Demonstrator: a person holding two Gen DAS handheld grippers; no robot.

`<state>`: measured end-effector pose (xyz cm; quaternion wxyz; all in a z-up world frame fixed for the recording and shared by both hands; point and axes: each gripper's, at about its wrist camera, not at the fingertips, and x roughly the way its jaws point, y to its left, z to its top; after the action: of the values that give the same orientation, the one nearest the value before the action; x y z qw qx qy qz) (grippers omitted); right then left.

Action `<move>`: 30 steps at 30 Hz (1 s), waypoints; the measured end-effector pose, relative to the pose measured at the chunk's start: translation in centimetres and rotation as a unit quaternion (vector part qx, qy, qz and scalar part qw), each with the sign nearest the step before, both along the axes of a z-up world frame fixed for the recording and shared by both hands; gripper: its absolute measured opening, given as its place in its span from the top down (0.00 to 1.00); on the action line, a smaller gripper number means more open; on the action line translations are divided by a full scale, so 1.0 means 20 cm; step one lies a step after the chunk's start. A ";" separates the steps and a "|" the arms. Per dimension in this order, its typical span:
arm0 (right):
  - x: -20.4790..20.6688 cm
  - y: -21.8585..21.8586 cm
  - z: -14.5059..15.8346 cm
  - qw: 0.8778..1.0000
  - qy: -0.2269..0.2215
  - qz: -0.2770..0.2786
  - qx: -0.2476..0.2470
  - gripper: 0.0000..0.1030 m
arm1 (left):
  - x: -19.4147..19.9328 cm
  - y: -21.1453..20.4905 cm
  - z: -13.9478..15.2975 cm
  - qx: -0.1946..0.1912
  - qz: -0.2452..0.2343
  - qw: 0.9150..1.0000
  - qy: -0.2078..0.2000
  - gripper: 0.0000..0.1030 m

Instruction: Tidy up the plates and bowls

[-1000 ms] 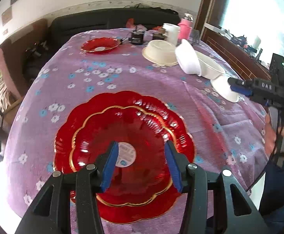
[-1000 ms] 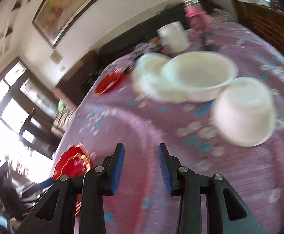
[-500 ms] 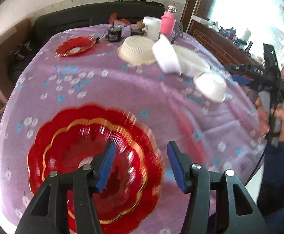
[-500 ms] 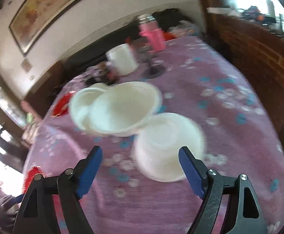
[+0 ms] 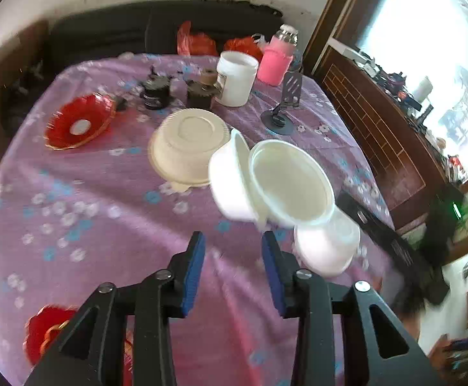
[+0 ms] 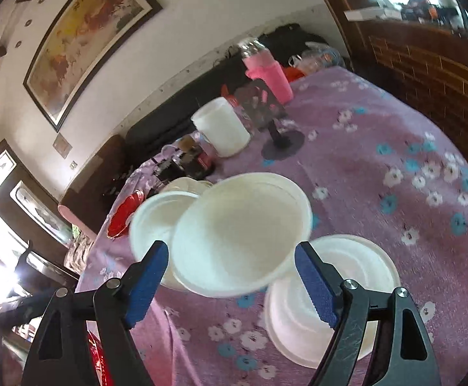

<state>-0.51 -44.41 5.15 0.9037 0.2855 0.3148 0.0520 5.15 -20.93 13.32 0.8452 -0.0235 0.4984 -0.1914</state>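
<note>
On the purple floral cloth, three white bowls cluster together: one tipped on its side point(image 5: 227, 186), one leaning on it point(image 5: 290, 183), one upside down point(image 5: 327, 244). A cream bowl point(image 5: 189, 144) lies upside down behind them. A small red plate point(image 5: 78, 122) sits far left, and the large red plate point(image 5: 44, 331) is at the near left edge. My left gripper point(image 5: 234, 273) hovers just short of the bowls, jaws closing on nothing. My right gripper point(image 6: 230, 283) is open wide, facing the leaning bowl point(image 6: 240, 234), its right finger over the upturned bowl point(image 6: 330, 292), pads touching neither.
At the back of the table stand a white jar point(image 5: 235, 78), a pink bottle point(image 5: 274, 64), a black phone stand point(image 5: 282, 115) and two dark small jars point(image 5: 157, 93). A brick-patterned wooden cabinet point(image 5: 378, 128) runs along the right. A dark sofa sits behind.
My left gripper left the large red plate and swung right toward the white bowls, its jaws narrowing. My right gripper opened wide and drew close to the white bowls.
</note>
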 end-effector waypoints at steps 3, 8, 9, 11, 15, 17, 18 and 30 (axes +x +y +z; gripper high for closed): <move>-0.03 -0.04 0.02 1.000 -0.013 -0.006 0.010 0.18 | 0.16 -0.06 -0.05 -0.019 0.028 0.999 0.017 0.74; -0.05 -0.04 0.04 0.999 -0.021 0.003 0.024 0.18 | 0.33 -0.16 -0.12 -0.013 0.048 0.998 0.028 0.74; -0.05 -0.04 0.04 0.999 -0.020 0.007 0.026 0.18 | 0.36 -0.17 -0.15 -0.011 0.052 0.998 0.033 0.80; -0.05 -0.03 0.04 0.999 -0.020 0.010 0.028 0.18 | 0.39 -0.18 -0.19 0.011 0.065 0.997 0.025 0.91; -0.05 -0.03 0.03 0.999 -0.019 0.010 0.031 0.18 | 0.41 -0.11 -0.21 0.025 0.086 0.996 0.013 0.96; -0.04 -0.02 0.03 0.999 -0.019 0.015 0.031 0.18 | 0.39 -0.04 -0.23 0.019 0.086 0.996 0.020 0.95; -0.04 0.00 0.03 0.999 -0.019 0.020 0.029 0.18 | 0.38 -0.02 -0.24 0.018 0.084 0.996 0.021 0.95; 0.01 0.31 -0.03 0.980 -0.008 0.189 0.056 0.32 | 0.18 0.39 -0.34 0.032 0.070 0.994 0.072 0.94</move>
<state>-0.24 -38.28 4.60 0.8625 0.2708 0.3525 0.2417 8.75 -13.05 6.56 0.8186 -0.0452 0.5611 -0.1141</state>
